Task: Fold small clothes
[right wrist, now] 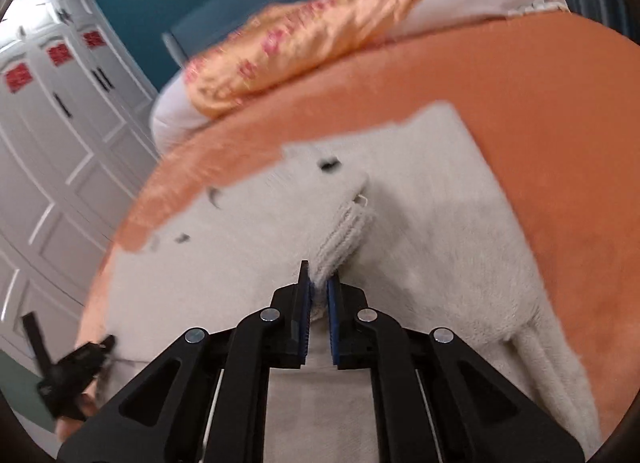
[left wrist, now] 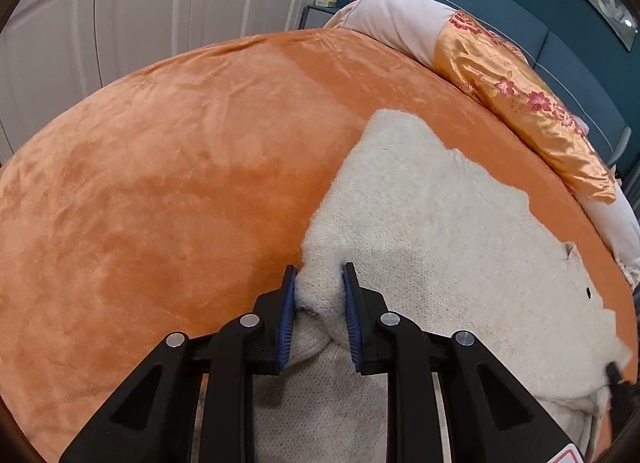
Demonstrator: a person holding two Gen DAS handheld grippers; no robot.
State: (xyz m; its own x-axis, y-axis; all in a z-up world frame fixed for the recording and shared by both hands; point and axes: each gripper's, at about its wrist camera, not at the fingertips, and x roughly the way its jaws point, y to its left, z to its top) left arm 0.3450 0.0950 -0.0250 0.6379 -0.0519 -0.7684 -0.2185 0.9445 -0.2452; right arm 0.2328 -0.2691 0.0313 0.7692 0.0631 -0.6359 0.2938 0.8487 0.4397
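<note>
Soft, fluffy cream sweater (left wrist: 440, 223) on the bed (left wrist: 160, 183): left gripper (left wrist: 319, 283) pinches its near-left corner, right gripper (right wrist: 319, 279) clamps the ribbed cuff (right wrist: 348, 235); it will sag and stretch, so grip hems

You're working a fuzzy cream knit sweater (left wrist: 440, 231), its wool matt and hairy, with a coarser ribbed cuff (right wrist: 346, 239). Under it the orange bed cover (left wrist: 168, 167) looks like soft, short-pile velvet with a faint sheen. The flowered pillow (left wrist: 516, 103) is glossy satin. Your left hand-held gripper (left wrist: 319, 283) is matt black plastic with ridged blue pads (left wrist: 287, 323) and bright metal pins (left wrist: 249, 319).
</note>
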